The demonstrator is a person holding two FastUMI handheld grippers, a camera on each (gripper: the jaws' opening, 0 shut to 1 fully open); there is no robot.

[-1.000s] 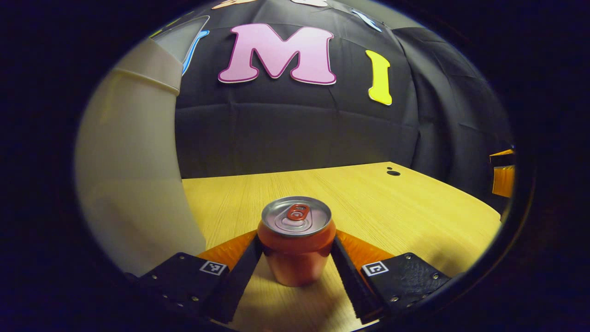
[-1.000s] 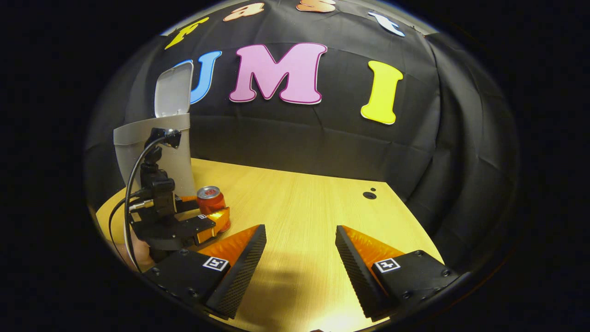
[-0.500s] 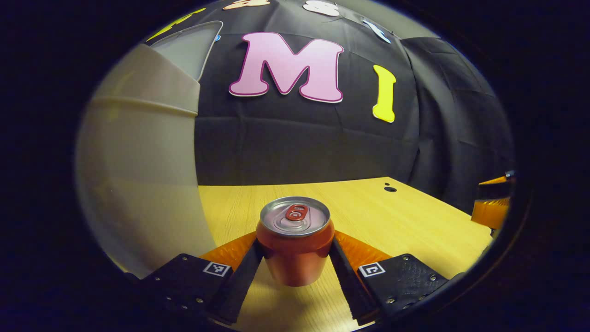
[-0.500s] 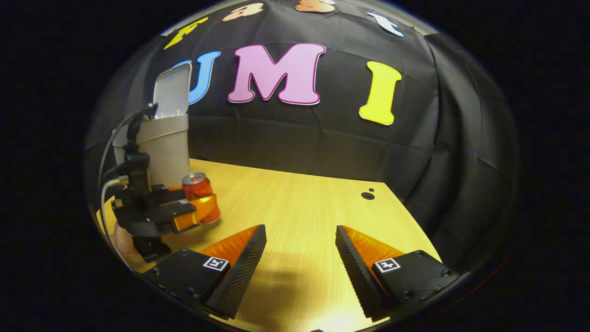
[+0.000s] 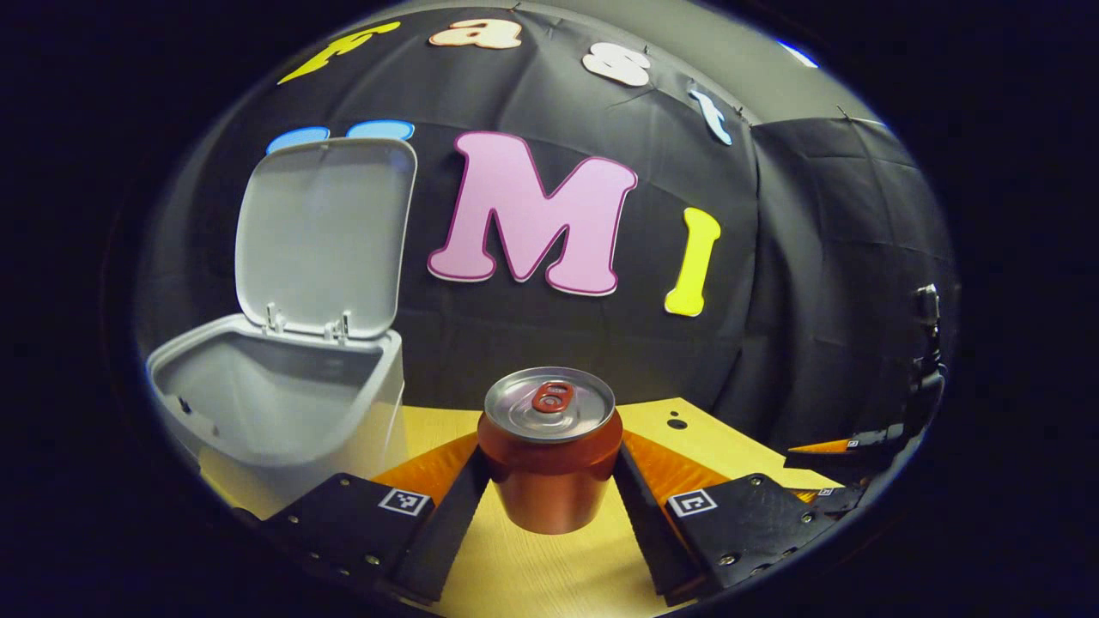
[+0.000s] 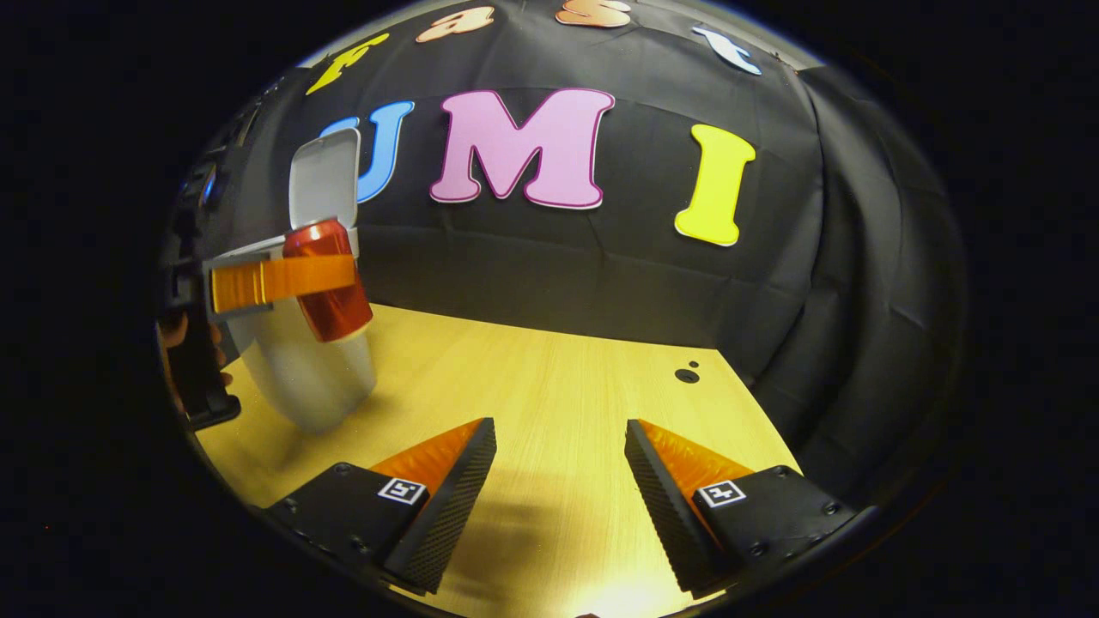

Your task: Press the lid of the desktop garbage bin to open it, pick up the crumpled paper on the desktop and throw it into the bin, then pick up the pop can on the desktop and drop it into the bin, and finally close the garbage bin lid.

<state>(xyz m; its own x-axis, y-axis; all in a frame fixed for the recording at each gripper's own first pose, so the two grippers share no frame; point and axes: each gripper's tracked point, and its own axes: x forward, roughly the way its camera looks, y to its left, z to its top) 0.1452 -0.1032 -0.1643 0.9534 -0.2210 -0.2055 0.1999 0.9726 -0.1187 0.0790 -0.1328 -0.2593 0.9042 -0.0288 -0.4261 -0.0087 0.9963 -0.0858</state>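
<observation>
Left gripper view: one pop can, upright, pull tab uppermost, is clamped between the two fingers of the left gripper; both fingers press on its sides and its base hangs clear of the desk. One garbage bin stands at 9 o'clock from the can, just beside the left finger. Its single lid is raised upright on two hinges at the back rim, and the inner wall of the bin is in sight; the bottom cannot be seen. At 3 o'clock, near the edge, part of the right gripper appears, well apart from the can. One dark hole marks the desk at 1 o'clock from the can.

Right gripper view: the right gripper is held low and level over the desk, its two fingers spread wide with bare wood between them, gripping nothing. At 10 o'clock the left gripper holds the one pop can in the air, tilted, in front of the upper part of the garbage bin, with the can's top about level with the bin's rim. The lid stands open behind it. A hand grasps the handle of the left gripper at 9 o'clock. Two small holes show in the desk at 1 o'clock.
</observation>
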